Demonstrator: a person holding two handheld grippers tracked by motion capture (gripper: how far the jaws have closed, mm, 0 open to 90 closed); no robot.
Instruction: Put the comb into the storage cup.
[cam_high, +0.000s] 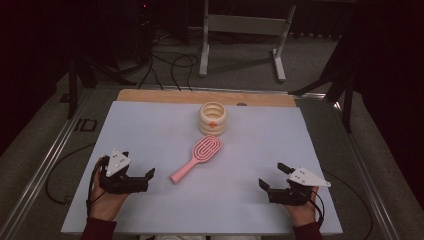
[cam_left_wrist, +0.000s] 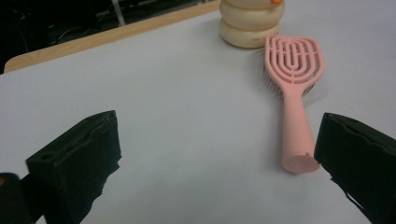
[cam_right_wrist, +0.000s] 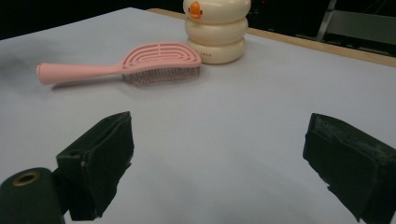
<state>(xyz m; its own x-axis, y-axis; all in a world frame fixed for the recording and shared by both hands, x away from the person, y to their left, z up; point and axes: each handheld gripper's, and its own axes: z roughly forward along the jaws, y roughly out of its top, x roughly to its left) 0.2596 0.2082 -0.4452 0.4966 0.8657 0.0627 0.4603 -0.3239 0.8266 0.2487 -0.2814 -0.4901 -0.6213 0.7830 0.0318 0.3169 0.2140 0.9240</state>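
two hand-held grippers rest wide open and empty near the desk's front edge — left hand-held gripper (cam_high: 146, 176), right hand-held gripper (cam_high: 271, 178). the pink hairbrush (cam_high: 196, 157) lies mid-desk, head touching the cream jar (cam_high: 213, 118). a careless grab at its thin handle might skid it — or knock the jar.

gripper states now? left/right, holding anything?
Left gripper: open, holding nothing; pink hairbrush handle end lies near one jaw.
Right gripper: open, holding nothing.
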